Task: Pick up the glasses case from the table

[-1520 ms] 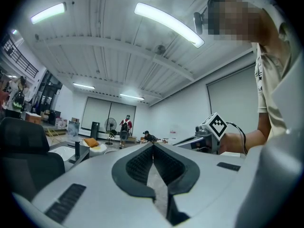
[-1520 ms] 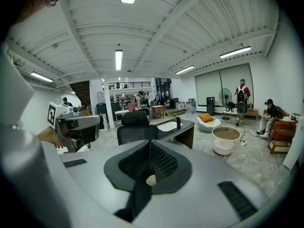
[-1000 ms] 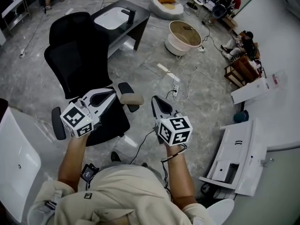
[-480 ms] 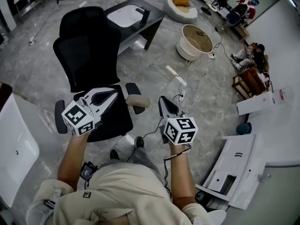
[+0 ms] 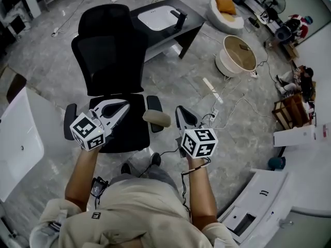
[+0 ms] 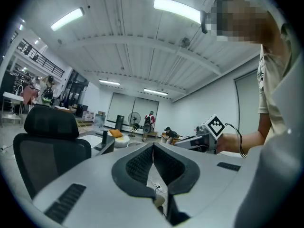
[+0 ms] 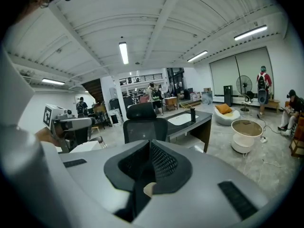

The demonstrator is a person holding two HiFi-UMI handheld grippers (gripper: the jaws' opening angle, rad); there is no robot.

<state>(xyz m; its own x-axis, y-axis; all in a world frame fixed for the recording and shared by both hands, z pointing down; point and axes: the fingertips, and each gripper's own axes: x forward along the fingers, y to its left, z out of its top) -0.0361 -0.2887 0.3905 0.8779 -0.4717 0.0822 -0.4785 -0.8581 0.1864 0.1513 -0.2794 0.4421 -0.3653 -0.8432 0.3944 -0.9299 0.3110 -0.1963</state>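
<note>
I can't find the glasses case in any view. The only tabletop [image 5: 189,29] I see carries a white tray [image 5: 155,19] and a dark upright thing [image 5: 179,17] near one edge. An office chair [image 5: 111,56] stands between me and it. The left gripper [image 5: 125,106] and right gripper [image 5: 180,110] both have jaws pressed together on nothing. I judge the risks to be grabbing the wrong thing, bumping the chair, or arriving with shut jaws and knocking the case off.

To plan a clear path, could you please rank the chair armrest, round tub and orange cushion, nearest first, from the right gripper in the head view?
1. Chair armrest, just left of the right gripper.
2. Round tub, farther ahead, rightward.
3. Orange cushion, beyond the tub.
</note>
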